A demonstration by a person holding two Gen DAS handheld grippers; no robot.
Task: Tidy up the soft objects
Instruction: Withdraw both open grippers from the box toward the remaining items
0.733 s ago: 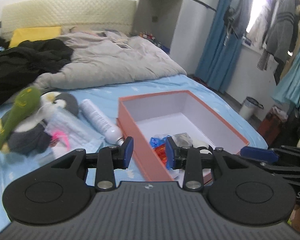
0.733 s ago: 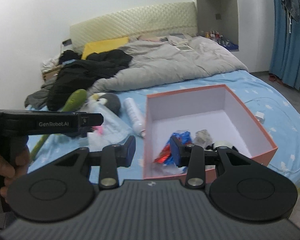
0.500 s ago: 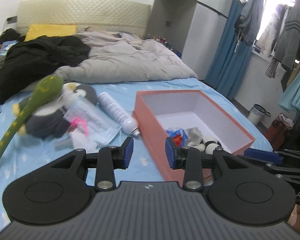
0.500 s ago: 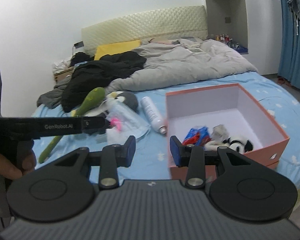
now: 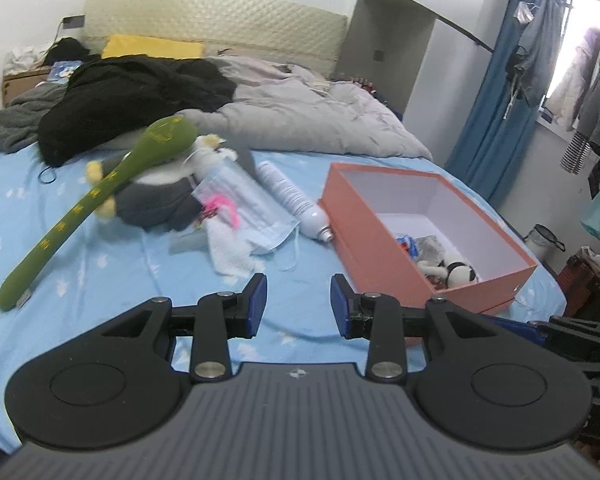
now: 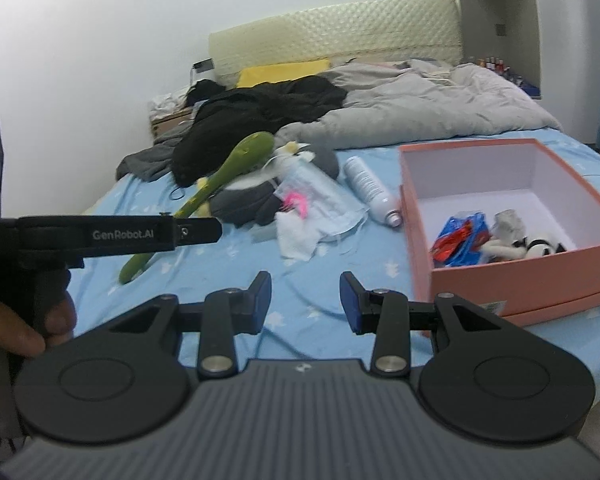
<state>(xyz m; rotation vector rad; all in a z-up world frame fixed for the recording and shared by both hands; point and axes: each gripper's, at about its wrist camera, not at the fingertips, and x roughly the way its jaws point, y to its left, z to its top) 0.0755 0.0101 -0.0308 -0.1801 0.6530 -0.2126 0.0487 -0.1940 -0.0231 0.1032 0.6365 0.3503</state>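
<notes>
An open orange box [image 5: 384, 256] [image 6: 512, 280] sits on the blue bed sheet at the right, holding a small panda plush [image 5: 456, 270] [image 6: 540, 248], a grey soft item and a red-blue packet [image 6: 458, 240]. Left of it lie a white bottle [image 5: 292, 200] [image 6: 370, 188], a blue face mask [image 5: 244, 204] [image 6: 324, 208], a white cloth [image 5: 228, 252], a grey penguin plush [image 5: 156, 196] [image 6: 240, 196] and a long green plush [image 5: 92, 200] [image 6: 220, 176]. My left gripper [image 5: 298, 306] and right gripper [image 6: 306, 302] hover open and empty over bare sheet near the bed's front.
A grey duvet [image 5: 300, 120], black clothes [image 5: 132, 96] and a yellow pillow [image 5: 152, 46] cover the far half of the bed. Blue curtain and hanging clothes [image 5: 540, 60] stand at the right. A hand [image 6: 16, 328] holds the left gripper's body at the left of the right wrist view.
Both grippers have drawn back from the box and swung left, so the plush pile and more of the sheet have come into view. Their jaws stayed at the same width.
</notes>
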